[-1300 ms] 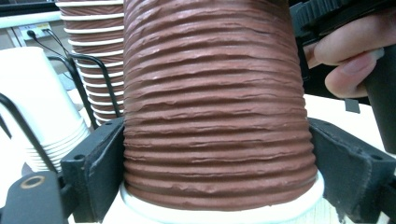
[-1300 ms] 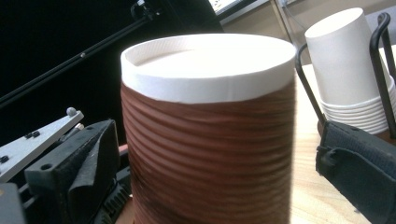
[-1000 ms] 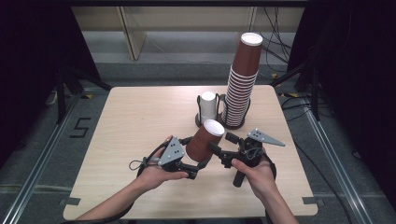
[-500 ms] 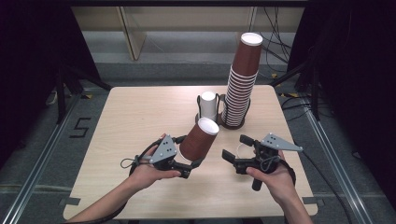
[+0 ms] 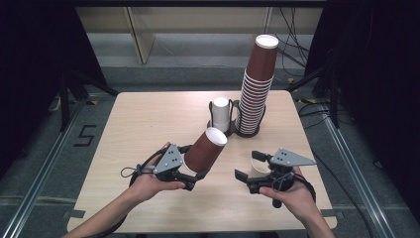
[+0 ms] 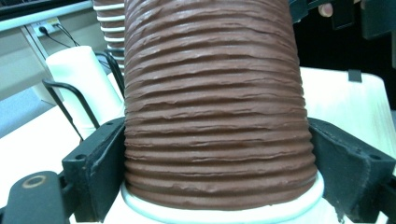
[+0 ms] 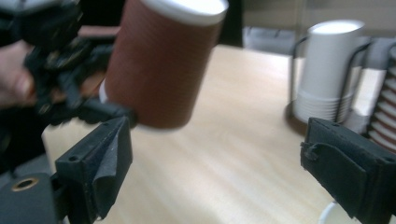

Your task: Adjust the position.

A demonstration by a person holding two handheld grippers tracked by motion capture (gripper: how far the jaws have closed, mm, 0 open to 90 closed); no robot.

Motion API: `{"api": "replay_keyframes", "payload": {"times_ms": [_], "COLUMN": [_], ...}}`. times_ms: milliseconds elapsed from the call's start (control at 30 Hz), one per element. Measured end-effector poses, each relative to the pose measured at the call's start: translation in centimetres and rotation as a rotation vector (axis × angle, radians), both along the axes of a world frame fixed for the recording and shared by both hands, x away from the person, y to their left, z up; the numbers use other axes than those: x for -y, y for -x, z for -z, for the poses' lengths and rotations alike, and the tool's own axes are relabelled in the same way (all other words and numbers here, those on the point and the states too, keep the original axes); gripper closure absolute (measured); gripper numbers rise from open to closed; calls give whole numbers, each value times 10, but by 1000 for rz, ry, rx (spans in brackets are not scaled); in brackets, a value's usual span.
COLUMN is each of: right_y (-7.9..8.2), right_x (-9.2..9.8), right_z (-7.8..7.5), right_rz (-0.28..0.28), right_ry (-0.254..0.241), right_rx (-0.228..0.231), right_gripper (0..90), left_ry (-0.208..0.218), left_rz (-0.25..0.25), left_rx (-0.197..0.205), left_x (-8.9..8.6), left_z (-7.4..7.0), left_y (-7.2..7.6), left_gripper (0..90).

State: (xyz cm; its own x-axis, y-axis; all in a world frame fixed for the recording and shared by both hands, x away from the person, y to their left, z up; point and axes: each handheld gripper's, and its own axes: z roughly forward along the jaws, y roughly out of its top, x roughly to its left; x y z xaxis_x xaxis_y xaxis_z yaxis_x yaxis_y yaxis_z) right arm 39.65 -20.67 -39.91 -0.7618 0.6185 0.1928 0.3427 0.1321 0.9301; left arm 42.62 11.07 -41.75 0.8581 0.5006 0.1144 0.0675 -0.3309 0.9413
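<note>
A brown ribbed paper cup (image 5: 205, 150) with a white rim is held tilted above the table, mouth toward the far right. My left gripper (image 5: 190, 178) is shut on its lower end; in the left gripper view both pads (image 6: 100, 163) press the cup (image 6: 215, 93). To the right of it, my right gripper (image 5: 247, 165) is open and its jaws have just been closing, with nothing between them. In the right gripper view the cup (image 7: 163, 60) hangs ahead at the left, beyond the right gripper (image 7: 215, 154). A white rim (image 7: 332, 215) peeks out by the right-hand jaw.
A tall stack of brown cups (image 5: 257, 84) stands in a black wire holder at the table's far middle. A shorter stack of white cups (image 5: 221, 114) sits in a holder just left of it. The wooden table (image 5: 148, 124) has dark floor around its edges.
My right gripper has drawn back from the cup's mouth, to the right and toward the near edge. The left gripper and the cup have shifted slightly left.
</note>
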Motion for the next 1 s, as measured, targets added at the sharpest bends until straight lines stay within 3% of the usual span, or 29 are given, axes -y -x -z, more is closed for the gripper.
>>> {"api": "replay_keyframes", "payload": {"times_ms": [200, 267, 367, 400, 500, 600, 667, 733, 867, 1000], "right_y": [1, 0, 1, -1, 0, -2, -1, -4, -6, -12], "right_x": [-10, -12, -14, -14, -15, -15, -17, -18, -23, -25], "right_z": [11, 14, 16, 17, 16, 13, 11, 9, 5, 1], "right_rz": [-63, -77, -79, -84, -111, -138, -153, -197, -262, -309], "right_ry": [95, 145, 187, 203, 278, 340, 348, 402, 478, 515], "right_rx": [0, 39, 18, 51, 57, 114, 85, 118, 129, 189], "right_gripper": [106, 115, 118, 118, 127, 134, 134, 138, 143, 149], "left_ry": [-23, -40, -61, -75, -96, -126, -155, -190, -233, -269], "left_rz": [21, 31, 43, 53, 85, 105, 121, 140, 167, 193], "left_rx": [-14, -11, -16, -19, -36, -45, -45, -38, -47, -50], "left_x": [-3, -3, -5, -6, -8, -8, -8, -6, -1, 5], "left_z": [2, 2, 2, 3, 4, 7, 7, 5, 6, 8], "left_y": [-2, -1, 1, 2, 6, 6, 5, 3, 2, 4], "left_gripper": [122, 122, 122, 122, 122, 123, 123, 123, 121, 121]}}
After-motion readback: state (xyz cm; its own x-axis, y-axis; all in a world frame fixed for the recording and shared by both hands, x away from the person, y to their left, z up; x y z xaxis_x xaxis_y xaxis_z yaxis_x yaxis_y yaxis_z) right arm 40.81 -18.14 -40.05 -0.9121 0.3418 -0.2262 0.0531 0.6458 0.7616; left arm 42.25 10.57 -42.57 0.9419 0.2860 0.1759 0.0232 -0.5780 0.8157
